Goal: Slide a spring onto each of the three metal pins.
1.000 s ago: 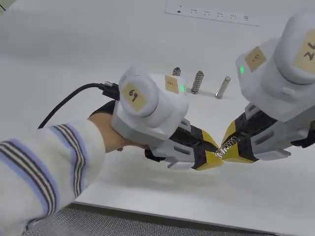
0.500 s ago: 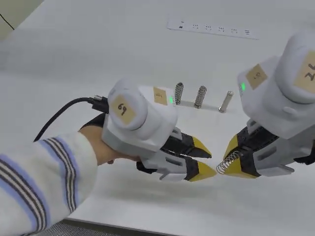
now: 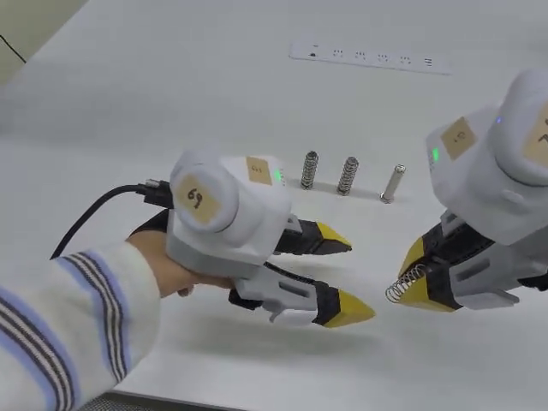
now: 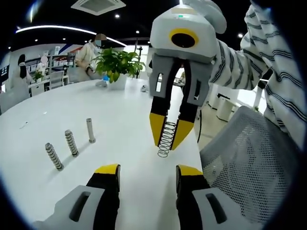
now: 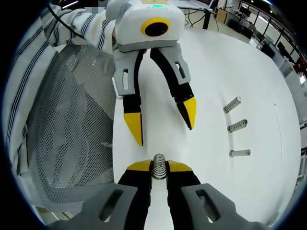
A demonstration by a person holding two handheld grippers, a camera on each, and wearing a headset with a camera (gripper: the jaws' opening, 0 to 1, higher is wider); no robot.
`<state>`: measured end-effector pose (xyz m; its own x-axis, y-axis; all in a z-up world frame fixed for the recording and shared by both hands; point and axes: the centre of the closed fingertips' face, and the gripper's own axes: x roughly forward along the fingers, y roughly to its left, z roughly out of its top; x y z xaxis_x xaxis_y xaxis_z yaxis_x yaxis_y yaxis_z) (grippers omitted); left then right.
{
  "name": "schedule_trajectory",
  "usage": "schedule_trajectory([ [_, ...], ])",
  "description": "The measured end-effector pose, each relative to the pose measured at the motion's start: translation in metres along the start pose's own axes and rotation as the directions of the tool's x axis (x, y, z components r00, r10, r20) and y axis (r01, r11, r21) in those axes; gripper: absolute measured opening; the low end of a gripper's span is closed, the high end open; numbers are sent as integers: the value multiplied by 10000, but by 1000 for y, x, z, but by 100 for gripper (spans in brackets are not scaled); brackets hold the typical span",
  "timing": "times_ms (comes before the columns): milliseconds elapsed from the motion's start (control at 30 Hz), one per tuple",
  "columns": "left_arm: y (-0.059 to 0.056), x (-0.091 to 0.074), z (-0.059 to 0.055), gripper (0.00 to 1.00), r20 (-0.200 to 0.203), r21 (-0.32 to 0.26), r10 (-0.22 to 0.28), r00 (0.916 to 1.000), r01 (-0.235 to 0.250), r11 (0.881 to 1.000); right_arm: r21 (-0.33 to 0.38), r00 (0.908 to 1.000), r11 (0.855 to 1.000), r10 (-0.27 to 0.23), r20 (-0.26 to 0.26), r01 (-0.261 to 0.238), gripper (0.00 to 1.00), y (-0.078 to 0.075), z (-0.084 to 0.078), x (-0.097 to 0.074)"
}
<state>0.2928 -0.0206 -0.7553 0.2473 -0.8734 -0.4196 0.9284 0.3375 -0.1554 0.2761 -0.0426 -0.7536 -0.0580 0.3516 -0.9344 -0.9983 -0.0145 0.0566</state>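
Three upright pins stand in a row on the white table: two carry springs, one point(image 3: 309, 169) on the left and one point(image 3: 348, 175) in the middle, and the right pin point(image 3: 392, 183) is bare. In the left gripper view the bare pin point(image 4: 89, 130) is the farthest of the row. My right gripper point(image 3: 413, 282) is shut on a loose spring point(image 3: 404, 282), which sticks out past its yellow tips; the spring point(image 5: 159, 166) sits between its jaws. My left gripper point(image 3: 346, 276) is open with nothing in it, a short way left of the spring.
A white power strip point(image 3: 370, 58) lies at the far side of the table. A black cable point(image 3: 94, 215) trails from the left gripper. A mesh chair point(image 5: 72, 129) stands by the table edge. A potted plant point(image 4: 116, 64) and people are in the background.
My left gripper let go of the spring, opened and drew back to the left. The right gripper keeps the spring. The head camera shifted, so the pins sit lower in the picture.
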Motion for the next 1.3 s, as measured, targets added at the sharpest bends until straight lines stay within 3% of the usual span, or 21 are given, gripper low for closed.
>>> schedule_trajectory([
  [267, 13, -5, -1, 71, 282, -179, 669, 9974, -664, 9976, 143, 9999, 9999, -65, -125, 67, 8, -1, -7, -2],
  [433, 15, -6, -1, 78, 282, -269, 785, 9965, -777, 9966, 217, 9999, 9997, -108, -112, 111, 8, -2, -9, -4],
  [500, 18, -6, -3, 83, 224, -648, 892, 9958, -876, 9940, 244, 9998, 9996, -137, -121, 140, 8, -3, -10, -5],
  [600, 23, -7, -4, 92, 235, -644, 1099, 9937, -1082, 9920, 299, 9997, 9994, -196, -131, 200, 8, -4, -11, -7],
  [767, 31, -8, -7, 96, 189, -878, 1321, 9911, -1299, 9876, 436, 9996, 9987, -243, -172, 250, 8, -6, -15, -9],
  [867, 39, -10, -6, 98, 268, -940, 1782, 9836, -1750, 9801, 483, 9994, 9984, -267, -220, 278, 8, -7, -18, -10],
  [1033, 39, -12, -4, 98, 365, -999, 1837, 9823, -1793, 9787, 577, 9990, 9976, -376, -237, 390, 8, -12, -19, -14],
  [1100, 37, -12, -4, 98, 422, -1424, 1767, 9834, -1691, 9753, 614, 9988, 9971, -432, -222, 445, 8, -17, -21, -16],
  [1300, 40, -15, -4, 98, 441, -1363, 1915, 9805, -1840, 9734, 750, 9980, 9954, -571, -261, 589, 8, -29, -27, -22],
])
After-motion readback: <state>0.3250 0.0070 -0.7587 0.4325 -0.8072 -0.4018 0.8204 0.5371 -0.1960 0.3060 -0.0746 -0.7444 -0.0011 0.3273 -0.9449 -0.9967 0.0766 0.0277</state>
